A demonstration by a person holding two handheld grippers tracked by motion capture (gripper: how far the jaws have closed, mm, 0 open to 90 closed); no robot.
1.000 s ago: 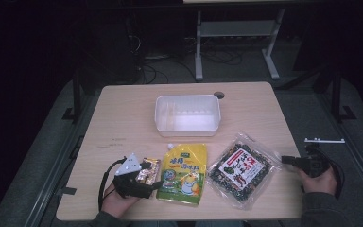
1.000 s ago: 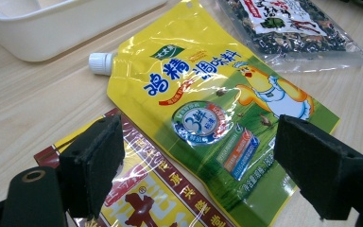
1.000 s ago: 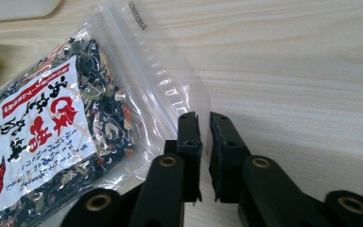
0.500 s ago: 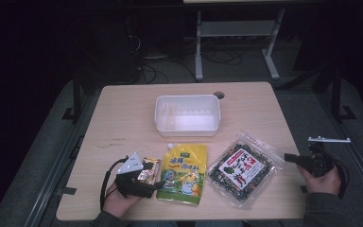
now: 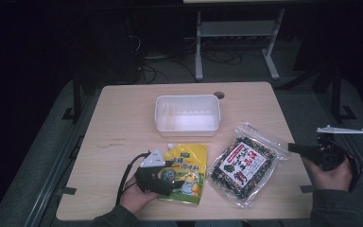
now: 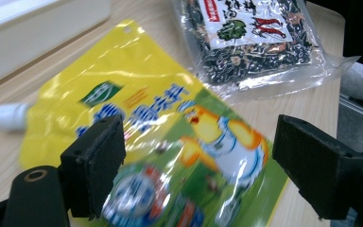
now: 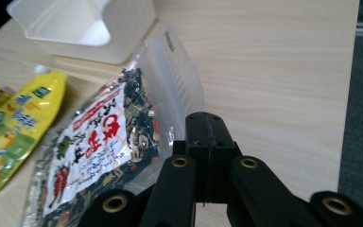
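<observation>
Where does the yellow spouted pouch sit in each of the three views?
High view: the yellow spouted pouch lies front of centre, partly under the left hand-held gripper.
Left gripper view: it fills the middle, white cap at far left, open jaws on either side.
Right gripper view: at the left edge.
Shared landmark: the clear seaweed bag beside it, also at and.
</observation>
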